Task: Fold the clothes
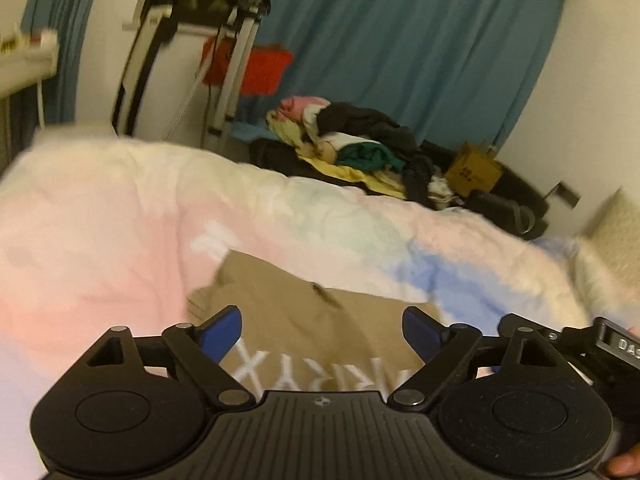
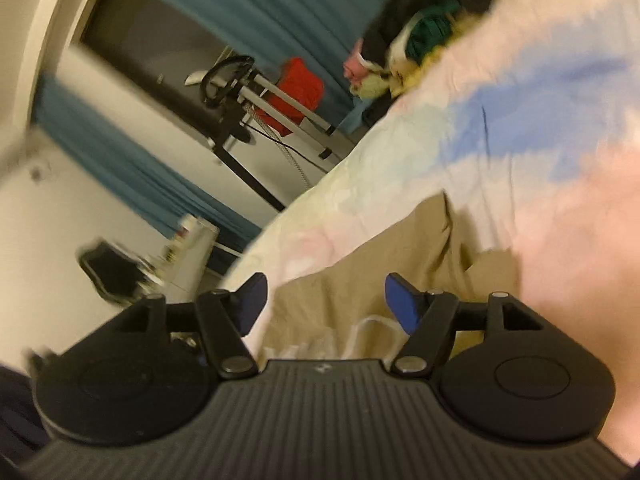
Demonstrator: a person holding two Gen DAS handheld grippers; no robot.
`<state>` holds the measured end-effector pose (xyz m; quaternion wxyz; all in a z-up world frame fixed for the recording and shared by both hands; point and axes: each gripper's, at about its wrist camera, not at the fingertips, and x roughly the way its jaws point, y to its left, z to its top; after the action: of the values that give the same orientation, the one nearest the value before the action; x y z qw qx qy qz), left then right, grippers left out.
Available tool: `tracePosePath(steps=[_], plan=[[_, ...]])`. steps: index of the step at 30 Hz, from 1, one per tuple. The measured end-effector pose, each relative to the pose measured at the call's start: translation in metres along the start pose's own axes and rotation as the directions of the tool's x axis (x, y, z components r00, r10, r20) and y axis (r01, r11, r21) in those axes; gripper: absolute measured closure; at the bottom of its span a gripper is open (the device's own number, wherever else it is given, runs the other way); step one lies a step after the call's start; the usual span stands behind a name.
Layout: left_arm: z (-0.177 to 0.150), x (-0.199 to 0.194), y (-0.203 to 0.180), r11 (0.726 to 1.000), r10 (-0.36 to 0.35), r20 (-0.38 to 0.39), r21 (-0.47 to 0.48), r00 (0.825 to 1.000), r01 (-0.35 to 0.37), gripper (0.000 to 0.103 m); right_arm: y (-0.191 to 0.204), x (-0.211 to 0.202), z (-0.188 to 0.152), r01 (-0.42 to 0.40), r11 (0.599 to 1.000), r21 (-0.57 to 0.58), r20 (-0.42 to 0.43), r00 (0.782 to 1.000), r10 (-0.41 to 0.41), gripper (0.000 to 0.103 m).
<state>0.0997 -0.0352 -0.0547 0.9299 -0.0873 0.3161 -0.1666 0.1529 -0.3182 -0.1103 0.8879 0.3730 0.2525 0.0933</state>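
A tan garment with white lettering [image 1: 304,320] lies on a pastel tie-dye bedcover [image 1: 120,240]. My left gripper [image 1: 322,330] is open and empty, hovering over the garment's lettered part. In the right wrist view the same tan garment [image 2: 360,264] lies rumpled on the bedcover [image 2: 560,140], with a white cord near its lower part. My right gripper [image 2: 326,302] is open and empty above the garment's edge. The right gripper's body also shows at the right edge of the left wrist view [image 1: 600,340].
A pile of mixed clothes [image 1: 352,144] lies on a dark bag beyond the bed, beside a cardboard box [image 1: 474,168]. Teal curtains [image 1: 400,40], a metal stand [image 1: 236,60] with a red item and white walls stand behind. Both views are motion-blurred.
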Motion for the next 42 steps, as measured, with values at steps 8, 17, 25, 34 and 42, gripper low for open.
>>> tracePosePath(steps=[8, 17, 25, 34, 42], plan=[[-0.014, 0.056, 0.016, 0.989, 0.108, -0.051, 0.102, 0.993, -0.103, 0.012, 0.002, 0.068, -0.008, 0.195, 0.946, -0.260, -0.022, 0.978, -0.208, 0.071], [-0.022, 0.093, 0.031, 0.989, 0.128, -0.128, 0.096, 0.983, -0.116, 0.013, -0.005, 0.113, -0.020, 0.273, 0.884, -0.379, -0.032, 0.951, -0.308, 0.072], [-0.035, 0.043, 0.021, 0.986, 0.116, -0.075, 0.130, 0.990, -0.105, 0.013, 0.014, 0.073, -0.030, 0.251, 0.891, -0.378, -0.003, 0.962, -0.272, 0.071], [-0.059, 0.003, 0.021, 0.989, 0.121, -0.080, 0.094, 0.989, -0.114, 0.013, 0.021, 0.042, -0.055, 0.264, 0.887, -0.379, -0.015, 0.957, -0.291, 0.071], [-0.070, -0.038, 0.022, 0.994, 0.098, -0.037, 0.049, 0.995, -0.096, 0.011, 0.021, -0.015, -0.050, 0.159, 0.976, -0.150, 0.018, 0.987, -0.158, 0.057]])
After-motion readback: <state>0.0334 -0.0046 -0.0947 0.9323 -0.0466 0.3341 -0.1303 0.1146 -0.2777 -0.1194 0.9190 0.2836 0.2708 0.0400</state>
